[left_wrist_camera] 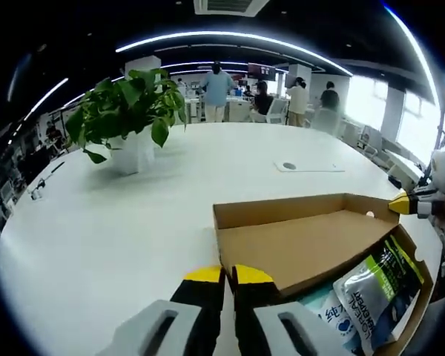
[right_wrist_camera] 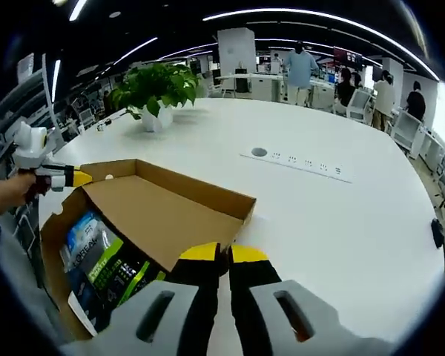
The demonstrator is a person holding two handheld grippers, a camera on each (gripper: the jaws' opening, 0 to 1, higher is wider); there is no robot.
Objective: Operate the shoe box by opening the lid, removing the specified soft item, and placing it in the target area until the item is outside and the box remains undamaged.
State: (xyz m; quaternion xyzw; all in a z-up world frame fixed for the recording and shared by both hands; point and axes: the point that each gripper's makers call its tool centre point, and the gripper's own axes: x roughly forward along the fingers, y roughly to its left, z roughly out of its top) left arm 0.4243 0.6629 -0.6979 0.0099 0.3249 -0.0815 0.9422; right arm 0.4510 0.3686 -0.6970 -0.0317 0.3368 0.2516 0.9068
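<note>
The brown cardboard shoe box (left_wrist_camera: 311,245) is seen on the white round surface (left_wrist_camera: 96,222), its lid flap folded inward and lying slanted across the opening. In the left gripper view the box lies at about four o'clock, just beyond the left hand-held gripper (left_wrist_camera: 228,276), whose yellow-tipped jaws are held together on nothing. Soft plastic pouches (left_wrist_camera: 374,289), printed in green, black and pale blue, are seen inside the box under the flap's lower edge. At three o'clock the other yellow tip is seen at the box's far corner; whether it touches the cardboard cannot be told.

In the right gripper view the right hand-held gripper (right_wrist_camera: 224,254) is likewise closed and empty, just beside the box's near rim. A green potted plant (right_wrist_camera: 157,89) stands well apart at eleven o'clock.
</note>
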